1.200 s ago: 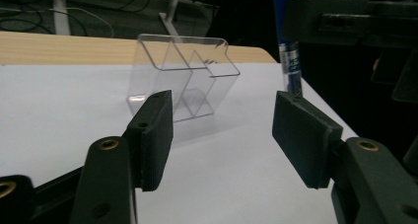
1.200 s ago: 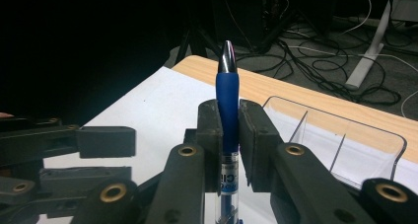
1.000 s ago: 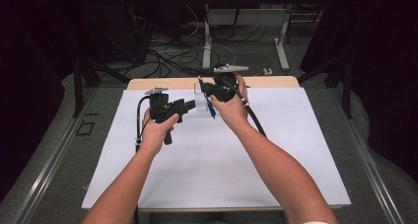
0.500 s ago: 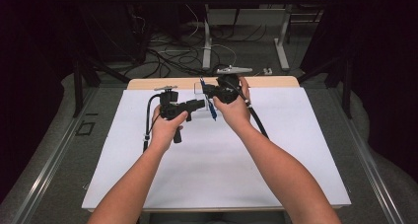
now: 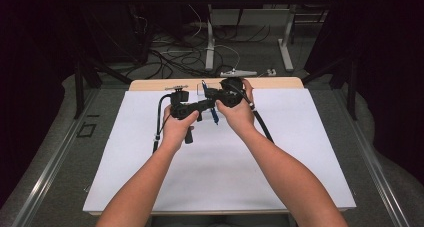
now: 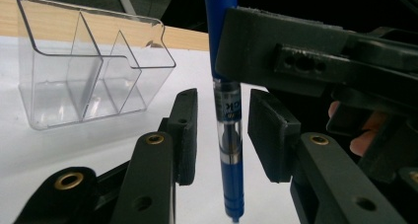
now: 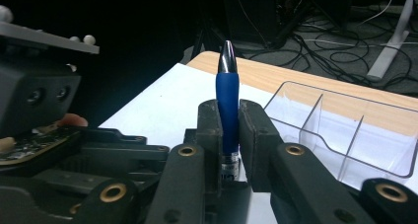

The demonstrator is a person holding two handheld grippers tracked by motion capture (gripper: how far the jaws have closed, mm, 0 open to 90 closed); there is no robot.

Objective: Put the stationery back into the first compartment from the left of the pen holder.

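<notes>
since a second ago the left gripper (image 6: 219,135) has crossed to the right gripper (image 7: 229,135), its jaws just closing around the blue pen (image 6: 229,135) but not yet touching; apparently a handover beginning. the right gripper clamps the pen's rubbery grip, chrome tip upward, held above the white table (image 5: 220,177). a clear rigid plastic divided organizer (image 6: 88,71) stands near

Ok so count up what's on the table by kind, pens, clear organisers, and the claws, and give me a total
Blue pen: 1
Clear plastic organiser: 1
Claws: 2, the left claw and the right claw
Total: 4
</notes>
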